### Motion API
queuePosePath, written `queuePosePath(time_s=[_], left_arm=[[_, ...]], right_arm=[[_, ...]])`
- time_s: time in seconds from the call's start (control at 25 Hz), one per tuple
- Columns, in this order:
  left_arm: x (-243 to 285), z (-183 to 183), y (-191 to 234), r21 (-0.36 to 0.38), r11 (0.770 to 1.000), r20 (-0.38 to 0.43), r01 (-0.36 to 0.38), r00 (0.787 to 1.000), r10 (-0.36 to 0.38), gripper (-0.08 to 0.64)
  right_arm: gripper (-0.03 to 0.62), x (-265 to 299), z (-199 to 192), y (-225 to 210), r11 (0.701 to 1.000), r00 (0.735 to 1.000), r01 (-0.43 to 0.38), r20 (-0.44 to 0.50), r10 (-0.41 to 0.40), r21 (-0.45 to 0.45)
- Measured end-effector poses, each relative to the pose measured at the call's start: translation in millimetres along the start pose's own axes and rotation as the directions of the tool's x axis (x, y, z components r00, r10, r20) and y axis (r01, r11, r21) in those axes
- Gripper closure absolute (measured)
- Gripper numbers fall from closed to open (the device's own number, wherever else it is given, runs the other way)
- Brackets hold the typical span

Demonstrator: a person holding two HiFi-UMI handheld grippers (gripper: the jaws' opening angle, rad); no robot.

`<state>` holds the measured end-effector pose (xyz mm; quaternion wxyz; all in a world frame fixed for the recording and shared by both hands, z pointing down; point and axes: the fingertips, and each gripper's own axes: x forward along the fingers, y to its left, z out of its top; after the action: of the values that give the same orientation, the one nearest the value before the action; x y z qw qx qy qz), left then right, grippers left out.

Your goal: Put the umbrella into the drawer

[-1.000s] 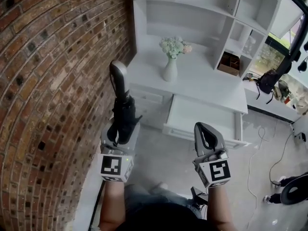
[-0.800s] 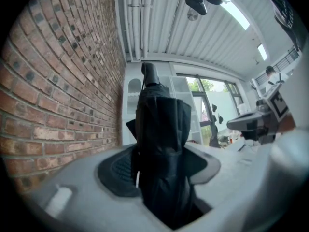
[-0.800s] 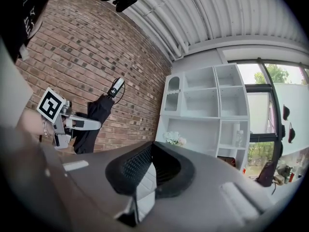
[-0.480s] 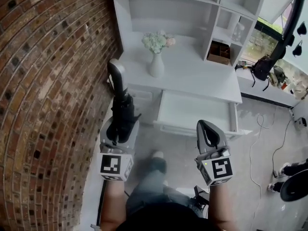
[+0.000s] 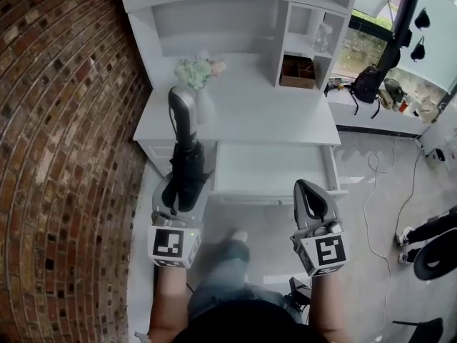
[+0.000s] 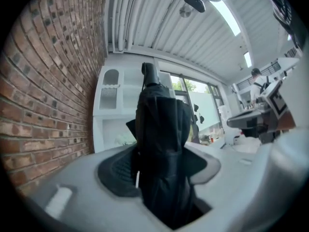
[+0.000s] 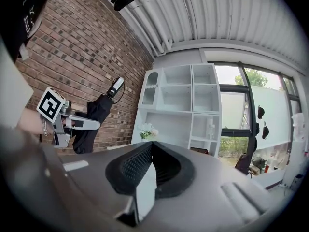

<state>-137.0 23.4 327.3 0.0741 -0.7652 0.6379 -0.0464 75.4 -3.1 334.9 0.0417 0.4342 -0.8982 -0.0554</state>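
— How many grippers do we count?
— We count two: the left gripper (image 5: 184, 191) and the right gripper (image 5: 308, 186). We also count one umbrella (image 5: 187, 166).
— And on the desk (image 5: 264, 116)?
— We see one vase (image 5: 203, 107) near its back left corner, with one bunch of flowers (image 5: 198, 70). At the front edge we count one open drawer (image 5: 271, 168).
— Anything beyond the desk's right edge?
— We count one brown box (image 5: 296, 68) in a shelf compartment above the back edge, and one dark bag (image 5: 368, 84) past the right edge.
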Motion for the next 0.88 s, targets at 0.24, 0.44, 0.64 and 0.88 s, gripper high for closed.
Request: queuePosePath(time_s=[0.24, 0.44, 0.64, 0.88], left_arm=[[51, -7, -8, -0.005, 0.998, -0.007, 0.069, 0.998, -0.069, 0.321], [99, -17, -14, -0.005, 0.990, -0.032, 0.143, 0.989, -0.143, 0.321], [149, -27, -19, -0.002, 0.978, -0.046, 0.208, 0.977, -0.208, 0.321], [204, -39, -23, -0.005, 0.958, -0.064, 0.286, 0.956, -0.286, 0.321]], right_arm=[[0.589, 14, -14, -35, 0.998, 0.997, 0.069, -0.037, -0.069, 0.005], [0.589, 31, -24, -64, 0.992, 0.990, 0.129, -0.067, -0.128, 0.011], [0.589, 56, -32, -97, 0.982, 0.979, 0.186, -0.087, -0.184, 0.017], [0.589, 77, -43, -124, 0.969, 0.963, 0.245, -0.119, -0.241, 0.019]])
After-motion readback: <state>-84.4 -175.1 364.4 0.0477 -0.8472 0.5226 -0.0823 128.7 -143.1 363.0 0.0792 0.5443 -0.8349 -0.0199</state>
